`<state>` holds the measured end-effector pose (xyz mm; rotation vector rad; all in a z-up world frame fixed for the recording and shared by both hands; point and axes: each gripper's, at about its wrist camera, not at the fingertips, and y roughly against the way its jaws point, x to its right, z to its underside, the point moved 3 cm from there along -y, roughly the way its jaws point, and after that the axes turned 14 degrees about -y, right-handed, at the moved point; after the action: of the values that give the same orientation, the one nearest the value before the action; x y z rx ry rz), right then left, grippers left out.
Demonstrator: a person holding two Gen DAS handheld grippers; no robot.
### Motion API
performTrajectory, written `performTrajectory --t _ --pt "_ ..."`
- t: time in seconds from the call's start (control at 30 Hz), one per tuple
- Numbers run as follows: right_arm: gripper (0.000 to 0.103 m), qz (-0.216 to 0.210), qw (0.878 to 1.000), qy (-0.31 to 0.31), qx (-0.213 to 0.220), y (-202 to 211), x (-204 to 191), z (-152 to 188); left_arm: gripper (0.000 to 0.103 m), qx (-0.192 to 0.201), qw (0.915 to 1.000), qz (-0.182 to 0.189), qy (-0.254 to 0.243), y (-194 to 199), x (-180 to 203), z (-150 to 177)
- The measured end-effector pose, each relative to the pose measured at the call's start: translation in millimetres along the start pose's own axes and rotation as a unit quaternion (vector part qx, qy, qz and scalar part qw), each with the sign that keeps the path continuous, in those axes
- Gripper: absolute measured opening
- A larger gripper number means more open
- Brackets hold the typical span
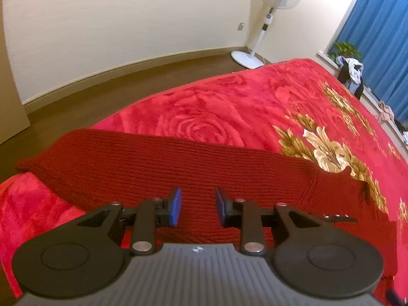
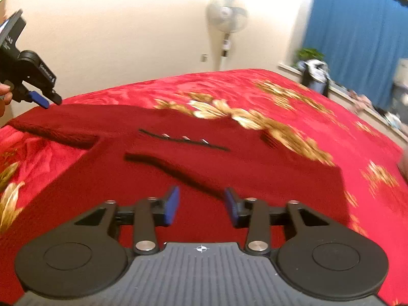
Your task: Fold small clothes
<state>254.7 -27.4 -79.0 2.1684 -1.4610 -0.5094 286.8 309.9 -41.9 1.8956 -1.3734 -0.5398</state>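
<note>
Right wrist view shows a dark red knit sweater (image 2: 178, 178) spread flat on the red floral blanket (image 2: 280, 84) that covers the bed, one sleeve (image 2: 56, 132) reaching out toward the bed's left edge. A black strip with metal snaps (image 2: 183, 139) lies across the sweater's middle, and a dark ridge, perhaps a neckline or placket, runs beside it.

The main risk, as I judge it, is colour: sweater and blanket are both red, so an edge is easy to misread and a pinch could gather blanket pile along with the knit, dragging the whole garment askew. The loose ribbed knit may also stretch or bunch if only one layer is caught, leaving a crooked fold. Motion blur here suggests speed, which would make a missed hem likelier.

The right gripper (image 2: 202, 204) hovers low over the sweater's near part, blue pads spread apart, holding nothing. The left gripper (image 1: 197, 206) is poised above the sleeve side of the sweater (image 1: 153, 168), tilted downward, its pads also parted and empty, close to the knit but apparently not touching.
</note>
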Motion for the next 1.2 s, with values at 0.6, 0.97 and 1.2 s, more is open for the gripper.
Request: performTrajectory --t 0.6,0.97,1.2 --pt "0.01 -0.032 0.987 0.153 -0.033 -90 -21 -27 0.033 -0.009 0.9991 0.011 -0.039 -21 11 -16" --pt "0.013 0.394 0.898 -0.173 0.09 32 361 -115 0.033 -0.005 0.9985 0.02 -0.05 -21 23 -19" --pt "0.013 0.335 0.862 -0.369 0.094 119 429 -15 0.033 -0.012 0.9961 0.044 -0.076 -24 38 -14"
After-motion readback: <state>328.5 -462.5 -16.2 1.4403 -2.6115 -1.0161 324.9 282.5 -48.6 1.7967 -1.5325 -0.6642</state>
